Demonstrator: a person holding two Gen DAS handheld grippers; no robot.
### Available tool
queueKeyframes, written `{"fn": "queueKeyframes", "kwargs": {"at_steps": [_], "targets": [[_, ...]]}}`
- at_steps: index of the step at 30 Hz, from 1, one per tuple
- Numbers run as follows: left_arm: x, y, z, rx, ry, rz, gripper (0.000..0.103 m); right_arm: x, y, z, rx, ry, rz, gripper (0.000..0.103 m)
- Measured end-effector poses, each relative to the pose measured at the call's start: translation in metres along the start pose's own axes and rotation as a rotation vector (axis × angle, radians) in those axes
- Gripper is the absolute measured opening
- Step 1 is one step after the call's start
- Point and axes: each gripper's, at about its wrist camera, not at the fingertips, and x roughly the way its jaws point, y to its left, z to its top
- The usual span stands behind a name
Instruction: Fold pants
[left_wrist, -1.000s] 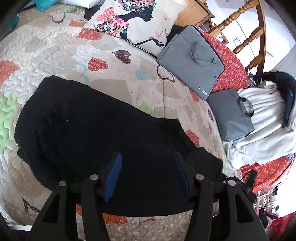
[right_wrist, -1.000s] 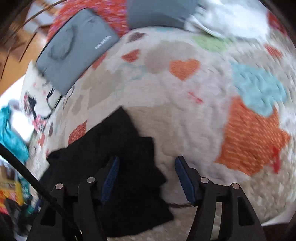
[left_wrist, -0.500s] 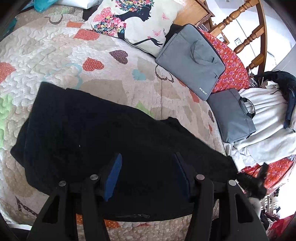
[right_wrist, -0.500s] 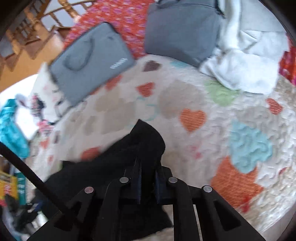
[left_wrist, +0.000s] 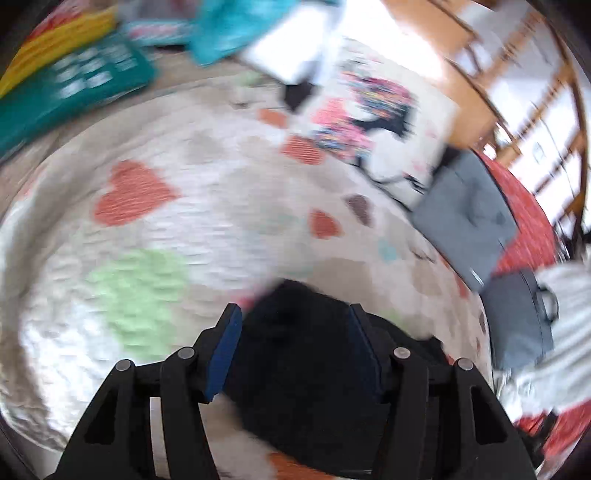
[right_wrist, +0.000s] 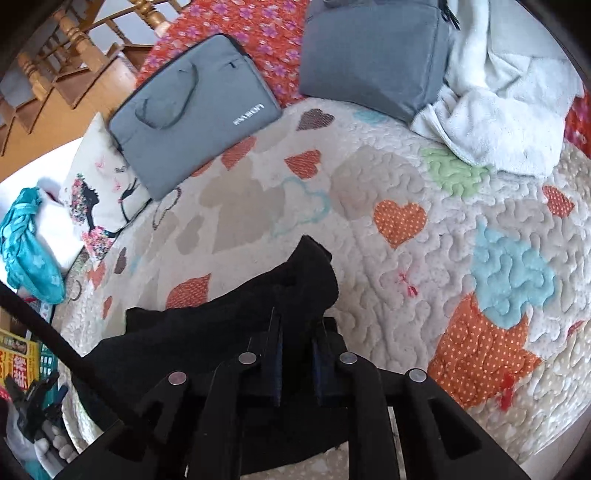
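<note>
- The bed (right_wrist: 424, 280) is the biggest thing here, and it has a white quilt with hearts in many colors.
- The black pants (right_wrist: 207, 339) lie on the quilt near the front edge of the bed. They look bunched up and not yet neat.
- Two gray bags (right_wrist: 192, 110) and a white blanket (right_wrist: 498, 122) lie at the far side of the bed, well apart from the pants. A pillow (right_wrist: 96, 192) with a flower picture lies beside one bag.
- The right gripper (right_wrist: 297, 354) is squeezed tight on one end of the pants. A bit of black cloth pokes up past its tips. Its jaws have just been closing, and the cloth is now pinched between them.
- The left gripper (left_wrist: 293, 345) has its jaws apart. Black cloth shows between its blue pads (left_wrist: 223, 350), but the pads do not press on it, so it holds nothing. This picture is very blurry.
- What looks done: one end of the pants is grabbed, so a fold can begin.
- What looks left: I think almost all of the job. The left gripper needs to grab another part of the pants. Then both can bring one part over the other and lay it flat.
- I cannot tell which end of the pants is held, the waist or the leg.
</note>
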Motion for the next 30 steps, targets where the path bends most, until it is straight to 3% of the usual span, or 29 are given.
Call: {"fn": "queueKeyframes", "kwargs": {"at_steps": [4,10,13,18,19,21,23,27,30], "targets": [[0.006,0.030,-0.003,-0.047,0.073,0.021,0.058,0.015,-0.012,-0.010,0.044,0.014,0.015,0.015],[0.014,0.014,-0.014,0.066,0.114,-0.005,0.058,0.021,-0.009,-0.012,0.073,0.018,0.057,0.017],[0.013,-0.013,-0.023,0.192,0.100,-0.015,0.058,0.021,-0.007,-0.013,0.060,0.011,0.059,0.018],[0.039,-0.044,-0.045,0.389,0.157,0.106,0.058,0.022,-0.009,-0.014,0.079,0.012,0.076,0.018],[0.047,-0.048,-0.049,0.421,0.184,0.131,0.056,0.022,-0.009,-0.015,0.079,0.010,0.076,0.018],[0.056,-0.053,-0.056,0.474,0.220,0.167,0.033,0.021,-0.008,-0.015,0.074,0.004,0.076,0.018],[0.052,-0.056,-0.054,0.474,0.228,0.139,0.015,0.017,-0.006,-0.016,0.067,-0.012,0.074,0.018],[0.046,-0.053,-0.033,0.423,0.265,0.060,0.012,0.006,0.003,-0.016,0.031,-0.063,0.091,0.018],[0.048,-0.050,-0.020,0.400,0.275,0.056,0.012,-0.002,0.014,-0.019,-0.002,-0.082,0.145,0.018]]}}
